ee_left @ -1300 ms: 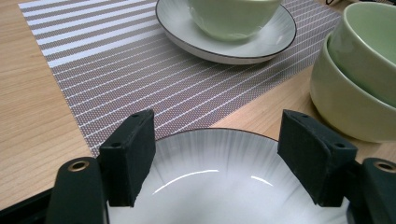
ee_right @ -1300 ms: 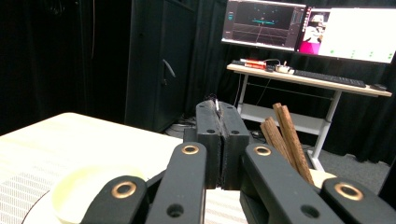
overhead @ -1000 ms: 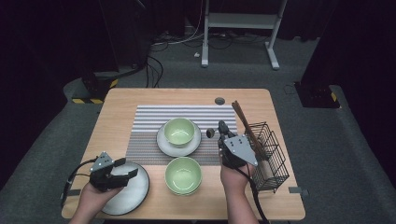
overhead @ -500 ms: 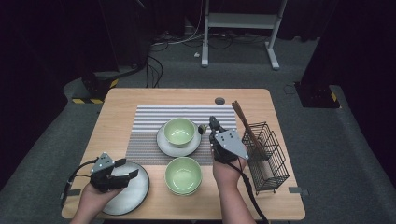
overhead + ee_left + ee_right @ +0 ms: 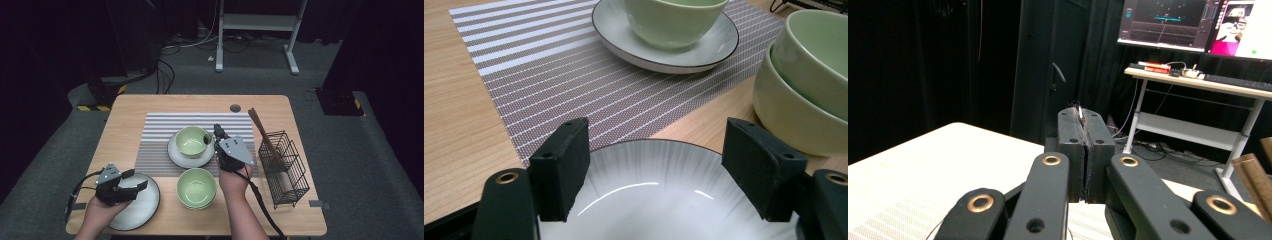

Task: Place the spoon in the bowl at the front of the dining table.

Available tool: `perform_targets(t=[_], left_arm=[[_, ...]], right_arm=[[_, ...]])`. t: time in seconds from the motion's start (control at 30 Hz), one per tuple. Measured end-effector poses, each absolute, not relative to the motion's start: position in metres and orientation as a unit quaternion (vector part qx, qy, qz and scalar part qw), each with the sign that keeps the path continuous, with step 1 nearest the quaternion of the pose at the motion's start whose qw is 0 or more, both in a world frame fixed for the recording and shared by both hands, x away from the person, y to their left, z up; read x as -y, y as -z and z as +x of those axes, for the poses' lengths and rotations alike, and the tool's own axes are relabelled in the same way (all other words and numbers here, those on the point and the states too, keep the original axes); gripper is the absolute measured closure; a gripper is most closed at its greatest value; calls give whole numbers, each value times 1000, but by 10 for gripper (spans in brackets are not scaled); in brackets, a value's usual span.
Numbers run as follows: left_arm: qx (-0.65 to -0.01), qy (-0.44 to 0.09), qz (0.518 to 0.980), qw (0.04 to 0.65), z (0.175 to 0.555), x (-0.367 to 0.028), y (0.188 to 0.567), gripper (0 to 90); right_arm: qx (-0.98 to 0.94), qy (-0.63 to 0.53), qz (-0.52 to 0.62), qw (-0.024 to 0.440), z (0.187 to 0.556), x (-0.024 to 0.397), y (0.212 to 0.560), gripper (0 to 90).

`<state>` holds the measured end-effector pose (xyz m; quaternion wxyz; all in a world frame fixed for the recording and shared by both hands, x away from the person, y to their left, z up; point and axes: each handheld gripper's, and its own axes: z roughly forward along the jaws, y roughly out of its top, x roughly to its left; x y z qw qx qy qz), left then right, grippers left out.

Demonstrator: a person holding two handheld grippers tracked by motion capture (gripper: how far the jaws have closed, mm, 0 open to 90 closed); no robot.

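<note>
A pale green bowl [image 5: 191, 140] stands on a white saucer [image 5: 186, 159] on the striped placemat [image 5: 155, 135]. My right gripper [image 5: 218, 131] hovers at the bowl's right rim, shut on a thin sliver that peeks out between its jaws in the right gripper view [image 5: 1085, 120]. A small dark spoon-like piece [image 5: 207, 139] hangs from its tip over the bowl's edge. My left gripper [image 5: 136, 180] stands open low over the white dark-rimmed plate [image 5: 145, 205], and nothing is between its jaws [image 5: 664, 165].
Two stacked green bowls [image 5: 196, 188] sit near the front edge, also close on the right in the left gripper view [image 5: 804, 95]. A black wire basket [image 5: 287, 167] with brown sticks [image 5: 262, 132] stands at the right. A desk with monitors [image 5: 1198, 70] lies beyond the table.
My right gripper has slid left from beside the wire basket to the rim of the bowl on the saucer, the dark piece moving with it. The left gripper has stayed over the plate.
</note>
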<state>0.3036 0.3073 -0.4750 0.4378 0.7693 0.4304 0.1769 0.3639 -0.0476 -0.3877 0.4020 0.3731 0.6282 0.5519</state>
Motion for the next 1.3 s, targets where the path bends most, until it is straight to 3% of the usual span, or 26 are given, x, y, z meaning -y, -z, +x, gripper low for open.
perform_targets(t=[1.3], left_arm=[[-430, -170, 776, 428, 305, -305, 477, 283]], right_arm=[[-675, -528, 380, 349, 382, 19, 427, 884]])
